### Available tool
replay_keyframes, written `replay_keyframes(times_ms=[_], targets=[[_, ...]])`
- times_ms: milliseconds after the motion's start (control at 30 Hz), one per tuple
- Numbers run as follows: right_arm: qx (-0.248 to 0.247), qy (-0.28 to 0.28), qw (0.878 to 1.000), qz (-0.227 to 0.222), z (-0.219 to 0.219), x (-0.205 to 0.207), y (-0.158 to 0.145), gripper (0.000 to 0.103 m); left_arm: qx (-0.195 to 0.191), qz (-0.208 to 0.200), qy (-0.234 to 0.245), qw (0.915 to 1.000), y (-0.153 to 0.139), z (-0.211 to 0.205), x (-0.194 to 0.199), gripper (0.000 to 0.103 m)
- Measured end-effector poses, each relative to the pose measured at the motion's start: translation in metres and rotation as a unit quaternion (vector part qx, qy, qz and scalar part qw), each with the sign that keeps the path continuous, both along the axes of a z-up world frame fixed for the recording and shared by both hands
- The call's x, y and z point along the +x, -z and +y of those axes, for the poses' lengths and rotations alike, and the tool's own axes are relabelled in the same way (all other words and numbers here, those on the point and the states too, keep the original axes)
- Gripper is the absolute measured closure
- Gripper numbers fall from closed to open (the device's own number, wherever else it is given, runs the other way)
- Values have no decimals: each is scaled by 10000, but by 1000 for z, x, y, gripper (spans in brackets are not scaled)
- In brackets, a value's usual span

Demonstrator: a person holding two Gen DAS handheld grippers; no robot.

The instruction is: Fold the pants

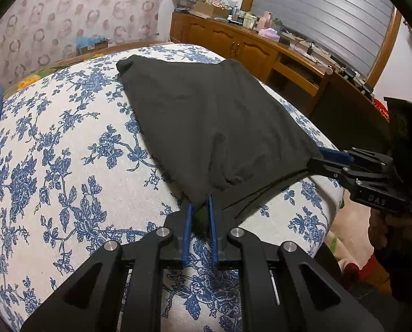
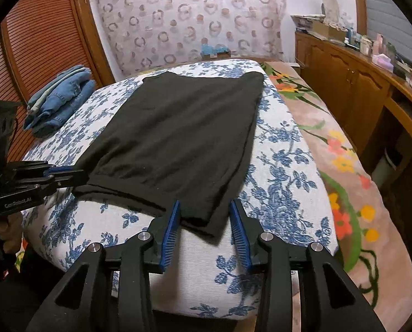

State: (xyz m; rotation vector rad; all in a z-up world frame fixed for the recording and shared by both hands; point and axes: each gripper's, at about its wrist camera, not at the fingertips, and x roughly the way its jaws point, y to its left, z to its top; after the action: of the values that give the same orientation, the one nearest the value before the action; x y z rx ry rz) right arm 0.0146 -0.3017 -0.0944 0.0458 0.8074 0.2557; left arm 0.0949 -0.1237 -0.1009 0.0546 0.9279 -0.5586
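Observation:
Black pants (image 2: 178, 127) lie folded flat on a white cover with blue flowers (image 2: 283, 179). My right gripper (image 2: 204, 207) is open at the near edge, with the pants' near right corner lying loose between its blue pads (image 2: 235, 221). My left gripper (image 1: 200, 207) is shut on the near left corner of the pants (image 1: 206, 110), the dark cloth bunched between its pads. From the left wrist, the right gripper (image 1: 315, 160) shows at the far side of that same edge. From the right wrist, the left gripper (image 2: 81, 175) meets the cloth at the left.
A stack of folded blue jeans (image 2: 59, 96) rests at the far left of the cover. A pink floral blanket (image 2: 344, 179) lies to the right, beyond it a cluttered wooden cabinet (image 2: 344, 83). A louvred wooden door (image 2: 34, 41) stands on the left.

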Motion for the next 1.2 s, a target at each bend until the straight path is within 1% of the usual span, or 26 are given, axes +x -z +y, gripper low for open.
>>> replay_keyframes(times_ms=[33, 133, 167, 200, 267, 300, 467, 567, 700, 833, 867, 900, 933, 967, 1000, 1067, 1167, 1200], targets=[[13, -5, 10000, -3, 1, 1, 0, 72, 1, -3, -10, 10000, 0, 0, 0, 91], [52, -45, 10000, -21, 2, 1, 2, 80, 20, 6, -70, 10000, 0, 1, 1, 86], [78, -67, 9999, -23, 2, 1, 2, 82, 13, 26, -109, 9999, 0, 2, 2, 82], [102, -66, 9999, -27, 2, 1, 2, 83, -2, 50, -151, 9999, 0, 3, 3, 76], [99, -67, 9999, -43, 3, 1, 3, 83, -58, 95, -238, 9997, -1, 6, 6, 68], [102, -71, 9999, -47, 2, 1, 3, 83, -123, 114, -250, 9995, -2, 7, 7, 65], [106, -78, 9999, -72, 5, 0, 4, 83, -235, 99, -220, 9994, -4, 4, 8, 64], [126, -78, 9999, -86, 6, -1, 5, 83, -177, 149, -164, 9996, 0, -2, 9, 64], [160, -78, 9998, -105, 6, -2, 5, 84, -89, 31, -148, 9998, 0, -5, 7, 62], [218, -80, 9996, -157, 5, -3, 5, 90, 48, -79, -134, 9999, 0, -10, 1, 62], [232, -83, 9996, -170, 5, -3, 5, 93, 50, -74, -68, 9999, 0, -11, 0, 63], [249, -92, 9995, -189, 5, -3, 5, 93, 6, -37, 2, 10000, 0, -13, -1, 72], [259, -105, 9994, -199, 5, -3, 5, 93, -33, 11, 13, 10000, 0, -13, 0, 74], [255, -114, 9994, -189, 5, -3, 5, 94, -18, 0, -8, 10000, 0, -12, 0, 84], [255, -131, 9994, -181, 5, -3, 4, 94, 8, -25, -10, 10000, -1, -12, 0, 89], [272, -160, 9993, -191, 6, -2, 3, 95, -27, -42, 24, 10000, -3, -10, 0, 95], [331, -190, 9990, -252, 6, -1, -4, 96, -141, -158, 51, 9998, -13, -8, -3, 96], [348, -212, 9987, -294, 7, -1, -8, 96, -207, -235, 62, 9995, -21, -7, -4, 96]])
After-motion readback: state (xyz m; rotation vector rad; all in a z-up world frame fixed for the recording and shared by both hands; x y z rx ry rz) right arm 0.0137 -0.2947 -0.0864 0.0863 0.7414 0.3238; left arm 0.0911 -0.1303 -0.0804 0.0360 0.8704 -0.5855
